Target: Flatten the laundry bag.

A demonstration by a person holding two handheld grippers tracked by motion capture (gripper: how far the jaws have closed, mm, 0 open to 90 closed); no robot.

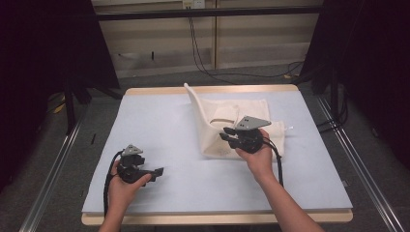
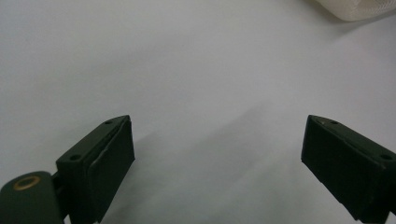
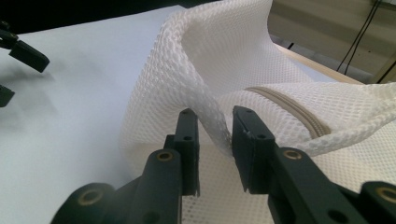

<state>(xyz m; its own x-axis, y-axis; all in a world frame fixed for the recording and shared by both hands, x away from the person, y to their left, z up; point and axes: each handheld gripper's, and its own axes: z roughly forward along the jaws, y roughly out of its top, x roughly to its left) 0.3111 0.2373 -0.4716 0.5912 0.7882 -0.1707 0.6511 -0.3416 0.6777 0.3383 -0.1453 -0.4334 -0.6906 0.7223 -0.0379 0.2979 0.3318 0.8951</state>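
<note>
- White mesh bag lying on the table, right of centre and toward the far edge; chosen as landmark for all placings below.
- One edge of the bag raised into a standing fold; remainder flat, beige zipper exposed on the flat part just beyond the fold.
- Right gripper at the bag's near edge, jaws set on either side of the lifted mesh strip and nearly together; appears to pinch it, though a small gap on one side leaves firmness of hold uncertain.
- Left gripper well apart from the bag, to its near left, over bare table; jaws spread wide, holding nothing.
- Corner of the bag at the top right of the left gripper view, far ahead of those jaws.
- Judged progress: early. Grasp and lift of one bag edge apparently done by the right side.
- Left to do, by judgement: bringing the left gripper over to the bag, taking a second hold, then the folding or opening proper. Zipper state not readable.
</note>
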